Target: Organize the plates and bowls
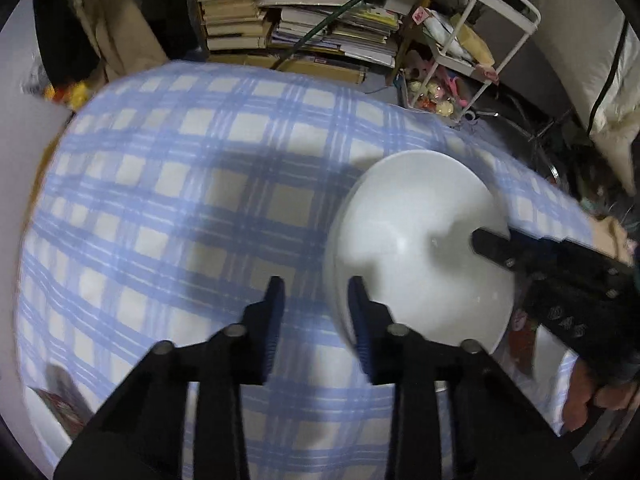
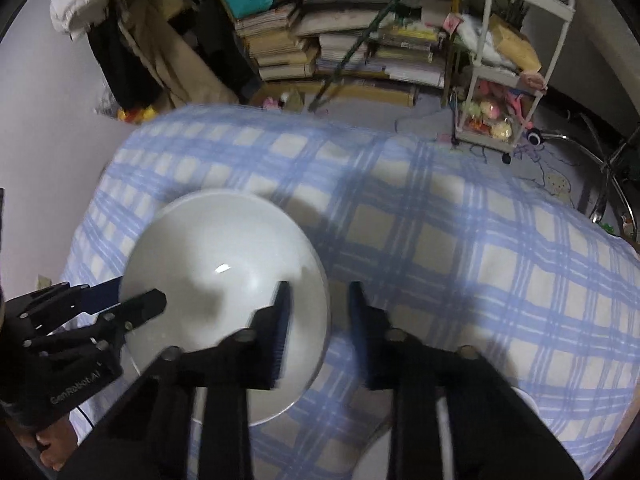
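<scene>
A white bowl [image 1: 420, 240] [image 2: 224, 264] stands upright on the blue-and-white checked cloth [image 1: 180, 200] [image 2: 480, 260]. My left gripper [image 1: 316, 292] [image 2: 136, 296] straddles its left rim, with one finger inside the bowl and one outside. Cloth shows between the outer pad and the bowl wall, so the jaws stand narrow but are not pressing. My right gripper [image 2: 319, 296] [image 1: 486, 246] straddles the opposite rim the same way, and a small gap shows at its outer pad. In the left wrist view the right gripper's outer finger is hidden behind the bowl.
A white dish edge [image 2: 524, 398] shows under my right gripper near the table's front. Behind the table are shelves of stacked books [image 1: 300, 20] [image 2: 340, 40] and a white wire cart [image 1: 472, 60] [image 2: 504, 92]. A red-patterned object [image 1: 60, 400] lies at the near left.
</scene>
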